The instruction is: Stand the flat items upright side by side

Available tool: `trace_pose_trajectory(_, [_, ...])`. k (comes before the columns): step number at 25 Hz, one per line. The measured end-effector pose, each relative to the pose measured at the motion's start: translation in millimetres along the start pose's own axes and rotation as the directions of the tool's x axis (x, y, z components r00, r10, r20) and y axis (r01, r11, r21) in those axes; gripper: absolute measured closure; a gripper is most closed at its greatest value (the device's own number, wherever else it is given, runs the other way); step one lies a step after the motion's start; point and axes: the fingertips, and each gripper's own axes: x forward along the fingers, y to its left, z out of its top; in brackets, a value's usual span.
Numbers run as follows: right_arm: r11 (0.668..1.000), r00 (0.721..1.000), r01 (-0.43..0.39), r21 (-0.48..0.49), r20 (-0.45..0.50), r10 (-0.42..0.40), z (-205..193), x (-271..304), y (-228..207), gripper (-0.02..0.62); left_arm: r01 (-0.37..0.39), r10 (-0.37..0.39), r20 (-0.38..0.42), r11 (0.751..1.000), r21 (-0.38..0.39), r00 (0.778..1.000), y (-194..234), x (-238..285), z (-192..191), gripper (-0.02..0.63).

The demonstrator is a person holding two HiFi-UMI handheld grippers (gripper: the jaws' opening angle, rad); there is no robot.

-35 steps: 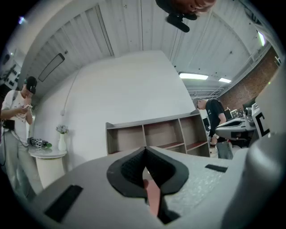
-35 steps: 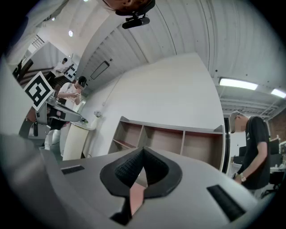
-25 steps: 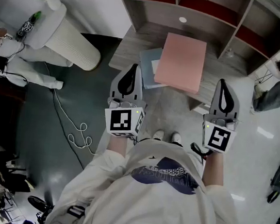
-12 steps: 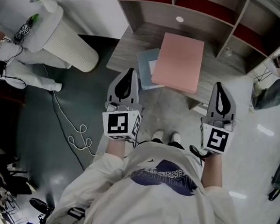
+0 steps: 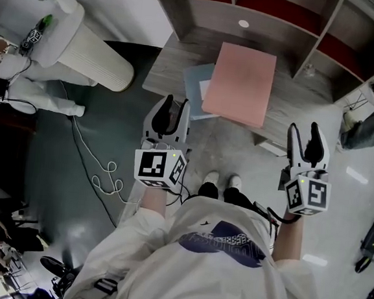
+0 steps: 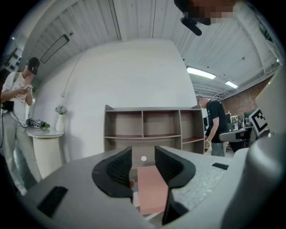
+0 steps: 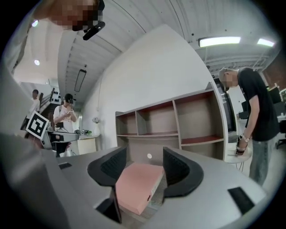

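Beyond empty, opening left gripper (image 5: 176, 103), pink book (image 5: 239, 84)

No legible text, numbers or brands in any view. Only signs are black-and-white square markers, which are patterns, not characters. One set is on the left gripper (image 5: 176, 105) cube (image 5: 159, 167), lower centre-left of the head view. The other is on the right gripper (image 5: 305, 130) cube (image 5: 310, 195), lower right. The dark shirt print (image 5: 221, 236) at bottom centre is too blurred to read.
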Motion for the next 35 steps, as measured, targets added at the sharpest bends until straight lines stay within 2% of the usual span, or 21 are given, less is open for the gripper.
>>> trace_pose_trajectory(2, [1.000,1.000,-0.014,0.011,-0.020,0.014,-3.5,1.4,-5.7,0.330,0.011,-0.011,-0.016,1.000,-0.005,1.000,-4.4,6.0,-5.0,0.423])
trace_pose_trajectory(9, [0.993,0.991,-0.081,0.083,-0.098,0.089,-24.5,14.8,-26.6,0.305,0.049,-0.050,-0.116,0.999,-0.012,0.992,-20.5,22.6,-27.1,0.401])
trace_pose_trajectory(15, [0.977,0.976,-0.129,0.167,-0.155,0.155,-47.0,37.5,-34.5,0.302,0.106,-0.110,-0.213,0.994,-0.028,0.971,-19.3,36.5,-47.2,0.385])
trace_pose_trajectory(22, [0.960,0.960,-0.105,0.259,-0.228,0.166,-77.4,78.0,-29.7,0.294,0.187,-0.199,-0.287,0.980,-0.070,0.937,5.4,82.7,-74.2,0.385])
trace_pose_trajectory(25, [0.956,0.955,-0.067,0.286,-0.259,0.145,-88.8,97.4,-26.8,0.287,0.253,-0.271,-0.320,0.963,-0.098,0.908,14.7,109.5,-87.5,0.385])
trace_pose_trajectory(30, [0.957,0.942,-0.004,0.290,-0.320,0.101,-101.9,127.0,-13.3,0.284,0.349,-0.384,-0.383,0.923,-0.159,0.840,32.4,148.7,-105.6,0.385])
trace_pose_trajectory(35, [0.950,0.927,0.057,0.307,-0.371,0.064,-112.7,149.2,-3.2,0.282,0.448,-0.489,-0.474,0.870,-0.204,0.733,38.2,177.6,-137.0,0.385])
